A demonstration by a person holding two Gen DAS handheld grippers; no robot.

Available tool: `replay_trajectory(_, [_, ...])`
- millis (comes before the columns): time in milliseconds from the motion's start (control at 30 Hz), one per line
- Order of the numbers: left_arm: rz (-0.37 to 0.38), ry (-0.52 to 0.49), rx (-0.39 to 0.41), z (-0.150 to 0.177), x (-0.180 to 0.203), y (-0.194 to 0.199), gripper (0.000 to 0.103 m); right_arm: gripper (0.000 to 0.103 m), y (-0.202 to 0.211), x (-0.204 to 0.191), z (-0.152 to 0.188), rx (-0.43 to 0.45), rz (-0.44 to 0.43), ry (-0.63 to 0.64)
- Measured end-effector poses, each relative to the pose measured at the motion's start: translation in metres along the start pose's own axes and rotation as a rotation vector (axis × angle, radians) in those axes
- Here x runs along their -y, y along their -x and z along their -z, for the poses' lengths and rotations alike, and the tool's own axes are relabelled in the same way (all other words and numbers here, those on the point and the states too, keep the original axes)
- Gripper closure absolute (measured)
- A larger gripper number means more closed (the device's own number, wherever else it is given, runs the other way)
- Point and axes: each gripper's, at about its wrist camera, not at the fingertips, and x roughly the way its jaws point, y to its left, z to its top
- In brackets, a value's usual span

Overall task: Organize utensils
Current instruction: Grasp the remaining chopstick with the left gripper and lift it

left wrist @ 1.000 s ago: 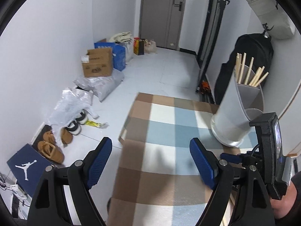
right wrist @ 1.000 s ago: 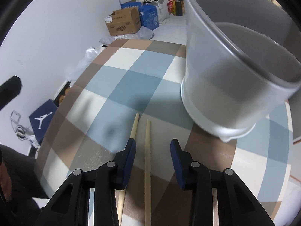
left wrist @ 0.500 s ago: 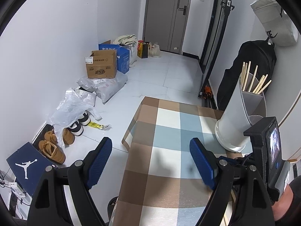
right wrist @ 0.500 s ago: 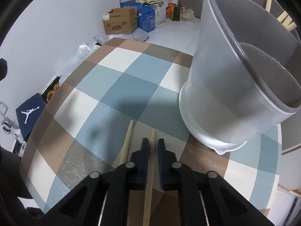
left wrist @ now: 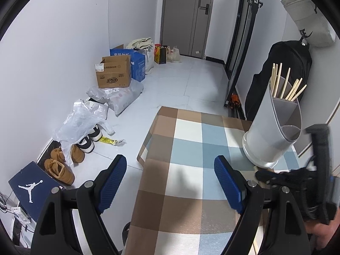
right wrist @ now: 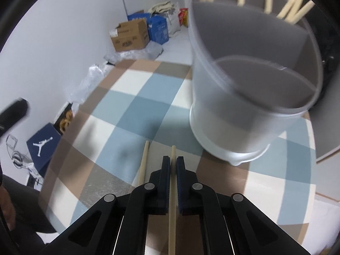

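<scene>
1. The left gripper (left wrist: 170, 182) has black angular arms, round silver pivot screws and ribbed blue pads (left wrist: 112, 182).
2. The right gripper (right wrist: 173, 165) matches it: black linkage, four silver screws, dark blue pads.

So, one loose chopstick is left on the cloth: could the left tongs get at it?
Probably yes: the left tongs stand open and empty, and the bare wooden chopstick lies uncovered on the checked tablecloth.

A table covered by a checked cloth (left wrist: 187, 148) in blue, brown and white carried a grey utensil holder (right wrist: 244, 114) near its far right corner. One loose chopstick (right wrist: 143, 163) lay on the cloth, seemingly flat, just in front of the holder.
</scene>
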Motion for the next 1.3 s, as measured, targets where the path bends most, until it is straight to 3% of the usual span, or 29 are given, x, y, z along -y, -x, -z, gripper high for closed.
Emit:
replay_trajectory(200, [0.037,-0.022,-0.05,0.002,0.016,-0.009,0.022,0.098,0.034,0.013,0.002,0.073,-0.054,-0.048])
replay_trajectory(467, [0.127,-0.022,-0.278,0.018,0.047,-0.045,0.022,0.098,0.074,0.037,0.012,0.161,-0.135,-0.136])
replay_trajectory(667, [0.138,-0.06,-0.364,0.027,0.074,-0.056,0.022,0.098,0.092,0.063,0.02,0.217,-0.183,-0.212])
replay_trajectory(800, [0.123,-0.063,-0.389,0.031,0.085,-0.06,0.023,0.098,0.105,0.076,0.026,0.253,-0.211,-0.238])
replay_trajectory(900, [0.111,-0.08,-0.41,0.031,0.091,-0.065,0.031,0.098,0.113,0.083,0.031,0.275,-0.229,-0.251])
replay_trajectory(1167, [0.061,-0.133,-0.423,0.035,0.109,-0.072,0.033,0.098,0.126,0.105,0.043,0.292,-0.264,-0.295])
replay_trajectory(1300, [0.019,-0.146,-0.412,0.036,0.115,-0.076,0.044,0.098,0.129,0.115,0.048,0.292,-0.264,-0.305])
